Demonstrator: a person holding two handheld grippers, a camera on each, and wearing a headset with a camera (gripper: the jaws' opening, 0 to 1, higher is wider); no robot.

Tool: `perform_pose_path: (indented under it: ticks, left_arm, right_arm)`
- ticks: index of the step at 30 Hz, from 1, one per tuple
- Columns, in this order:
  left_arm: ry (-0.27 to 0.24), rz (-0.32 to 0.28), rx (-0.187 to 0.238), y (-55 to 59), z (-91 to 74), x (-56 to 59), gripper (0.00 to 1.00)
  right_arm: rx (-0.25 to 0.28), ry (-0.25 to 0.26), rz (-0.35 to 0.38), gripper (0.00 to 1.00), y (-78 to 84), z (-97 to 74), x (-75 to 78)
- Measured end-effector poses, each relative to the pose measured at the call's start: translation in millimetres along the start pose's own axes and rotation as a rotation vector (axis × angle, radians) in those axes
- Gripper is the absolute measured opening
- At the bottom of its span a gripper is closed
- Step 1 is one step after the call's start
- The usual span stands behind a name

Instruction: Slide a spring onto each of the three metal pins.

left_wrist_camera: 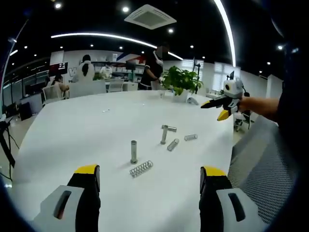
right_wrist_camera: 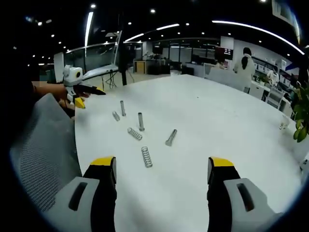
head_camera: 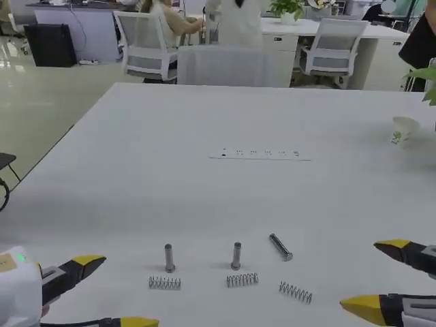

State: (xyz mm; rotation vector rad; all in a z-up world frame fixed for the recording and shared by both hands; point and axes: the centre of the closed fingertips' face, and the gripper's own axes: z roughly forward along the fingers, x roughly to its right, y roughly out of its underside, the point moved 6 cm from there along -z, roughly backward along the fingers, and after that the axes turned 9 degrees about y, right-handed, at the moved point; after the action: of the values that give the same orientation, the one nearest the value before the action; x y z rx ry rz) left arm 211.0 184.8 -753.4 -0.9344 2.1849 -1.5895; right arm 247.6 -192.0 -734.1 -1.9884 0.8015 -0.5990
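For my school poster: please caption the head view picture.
Three springs lie before three metal pins, two upright, one fallen; left gripper and right gripper hover open.

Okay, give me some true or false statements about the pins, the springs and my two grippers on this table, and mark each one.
1. All three pins stand upright. False: the left pin and middle pin stand, but the right pin lies on its side.
2. No spring is on a pin yet. True: the left spring, middle spring and right spring lie on the table.
3. The left gripper holds a spring. False: it is open and empty.
4. The right gripper is open. True.
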Motion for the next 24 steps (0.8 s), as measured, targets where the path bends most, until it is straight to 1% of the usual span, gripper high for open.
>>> perform_pose_path:
  ticks: [11,24]
  left_arm:
    - [-0.001,-0.005,0.001,2.4,-0.6,1.1,0.82]
    - [-0.004,-0.004,0.003,1.5,-2.4,1.4,0.82]
  right_arm:
    - [-0.004,0.002,-0.009,0.77,-4.4,1.6,2.2]
    - [-0.004,-0.001,-0.026,0.76,-12.5,5.7,4.6]
